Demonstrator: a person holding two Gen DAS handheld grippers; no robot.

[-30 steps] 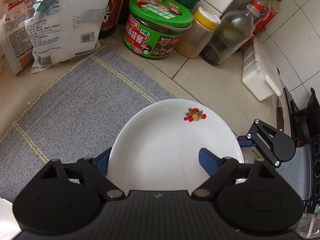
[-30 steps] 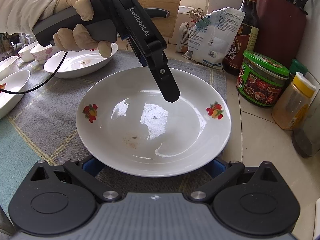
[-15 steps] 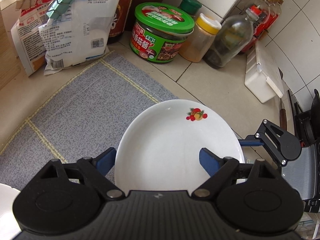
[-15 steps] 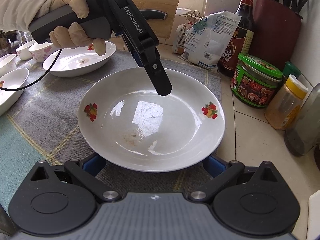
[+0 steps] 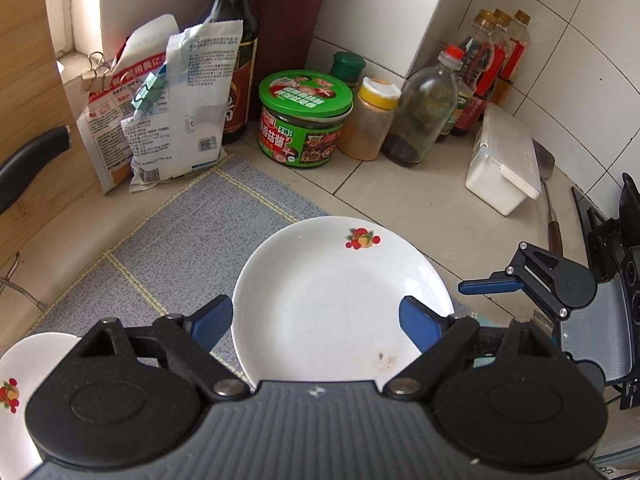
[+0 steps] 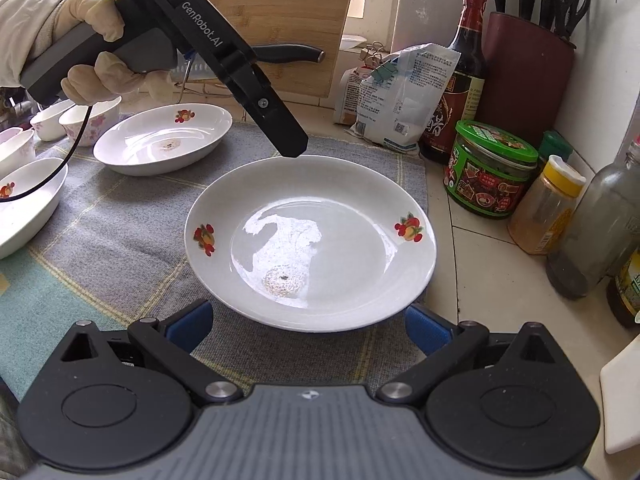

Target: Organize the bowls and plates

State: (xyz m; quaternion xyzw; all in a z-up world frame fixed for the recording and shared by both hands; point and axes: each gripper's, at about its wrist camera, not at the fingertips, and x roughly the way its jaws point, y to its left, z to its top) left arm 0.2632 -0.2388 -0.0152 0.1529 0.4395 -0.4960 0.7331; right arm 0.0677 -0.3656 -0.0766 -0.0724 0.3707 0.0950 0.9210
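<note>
1. Left wrist view: the left gripper (image 5: 316, 322) is seen with its blue fingers (image 5: 210, 320) spread wide and nothing pinched; the white plate (image 5: 340, 292) lies below and between them on the grey mat (image 5: 180, 232), its rim clear of both pads. The fruit print is at the plate's far edge, beyond the fingertips. A second white dish (image 5: 20, 380) is glimpsed outside the left finger. The right gripper (image 5: 520, 284) is visible past the right finger, off the plate's edge.

2. Right wrist view: the right gripper (image 6: 308, 328) is likewise released, its fingers (image 6: 188, 320) standing apart either side of the plate's (image 6: 312, 240) near rim without touching it. The left gripper (image 6: 280, 136), held in a gloved hand (image 6: 100, 64), hangs over the far rim. An oval dish (image 6: 160, 140) and small bowls (image 6: 76, 124) are set beyond the left finger.

3. Handling (a judgement only): the plate is taken to be glazed ceramic, so rigid, fairly heavy, slick and breakable. A small stain is noted in its well. The raised rim is judged the best place for a hold, one pad above and one beneath, since the flat well offers nothing to clamp. Jars stand just past the right finger, so care is warranted there.
</note>
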